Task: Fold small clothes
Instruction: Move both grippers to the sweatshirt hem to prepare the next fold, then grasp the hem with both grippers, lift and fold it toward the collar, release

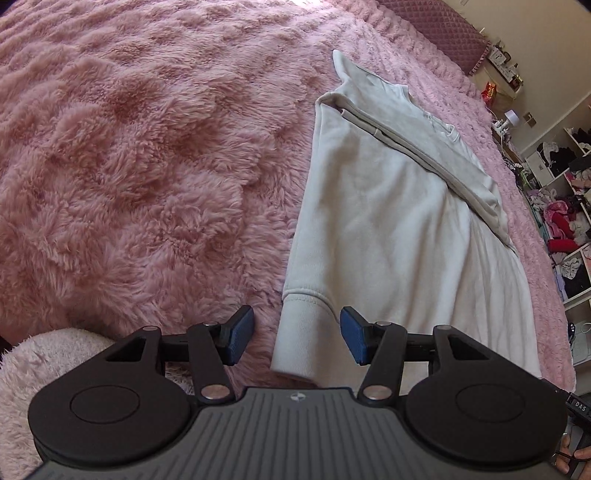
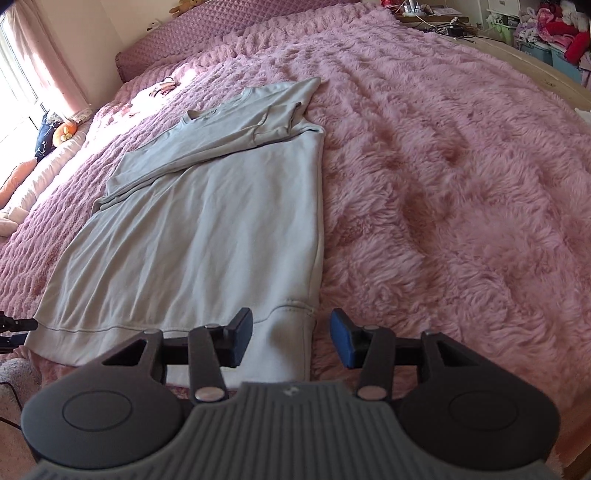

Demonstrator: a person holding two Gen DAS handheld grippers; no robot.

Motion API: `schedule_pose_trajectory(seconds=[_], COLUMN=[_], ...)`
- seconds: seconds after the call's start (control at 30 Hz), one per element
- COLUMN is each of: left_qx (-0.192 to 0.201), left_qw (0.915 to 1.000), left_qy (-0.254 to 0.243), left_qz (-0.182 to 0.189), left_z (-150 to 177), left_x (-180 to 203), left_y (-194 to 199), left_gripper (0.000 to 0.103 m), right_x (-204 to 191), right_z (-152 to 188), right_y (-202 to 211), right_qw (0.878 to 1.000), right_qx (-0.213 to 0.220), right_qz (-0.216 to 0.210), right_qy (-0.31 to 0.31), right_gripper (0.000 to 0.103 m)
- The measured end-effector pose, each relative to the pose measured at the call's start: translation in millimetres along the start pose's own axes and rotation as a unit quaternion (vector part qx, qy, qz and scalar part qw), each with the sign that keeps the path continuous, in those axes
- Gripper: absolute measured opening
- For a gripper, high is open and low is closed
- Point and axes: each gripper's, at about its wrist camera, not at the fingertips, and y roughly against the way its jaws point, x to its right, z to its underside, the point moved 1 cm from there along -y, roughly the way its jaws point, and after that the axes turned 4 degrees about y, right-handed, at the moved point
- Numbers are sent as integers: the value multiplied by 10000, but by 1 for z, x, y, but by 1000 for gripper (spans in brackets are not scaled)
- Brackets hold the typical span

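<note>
A pale cream sweatshirt (image 1: pixel 388 221) lies flat on a fluffy pink blanket (image 1: pixel 129 147), both sleeves folded across its chest. My left gripper (image 1: pixel 297 336) is open, its blue pads on either side of the near left hem corner (image 1: pixel 295 332). The sweatshirt also shows in the right wrist view (image 2: pixel 207 229). My right gripper (image 2: pixel 291 338) is open over the near right hem corner (image 2: pixel 284 343). The left gripper's black tip (image 2: pixel 14 326) shows at the left edge of that view.
The pink blanket (image 2: pixel 461 184) covers the whole bed. A quilted headboard cushion (image 2: pixel 229 22) lies at the far end. Shelves with clothes and toys (image 1: pixel 565 206) stand beside the bed. A pale fluffy cushion (image 1: pixel 55 369) sits at the near left.
</note>
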Motion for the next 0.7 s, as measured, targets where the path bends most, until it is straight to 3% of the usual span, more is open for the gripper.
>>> schedule_pose_trajectory(seconds=[0.2, 0.27, 0.4, 0.47, 0.57, 0.63, 0.7], left_qx=[-61, -98, -279, -319, -336, -291, -224], left_qw=[9999, 9999, 9963, 9965, 9971, 9975, 9973], left_qy=[-8, 74, 300, 268, 213, 226, 300], left_qz=[-81, 54, 753, 724, 641, 600, 628], left_z=[1, 2, 5, 7, 8, 8, 8], left_x=[-2, -5, -5, -2, 1, 2, 1], left_y=[-6, -6, -8, -13, -19, -19, -16], left_gripper=[63, 63, 54, 52, 43, 15, 12], right_x=[-14, -15, -10, -8, -8, -9, -12], right_z=[-2, -2, -2, -3, -2, -1, -1], right_y=[-14, -15, -16, -16, -19, -19, -17], right_qw=[9998, 9998, 9993, 9987, 9985, 9983, 9984], right_qx=[-170, -166, -191, -221, -318, -335, -331], right_qz=[-84, -96, -211, -294, -302, -336, -383], right_qy=[79, 52, -232, -344, -339, -341, -266], right_gripper=[55, 55, 55, 57, 57, 55, 49])
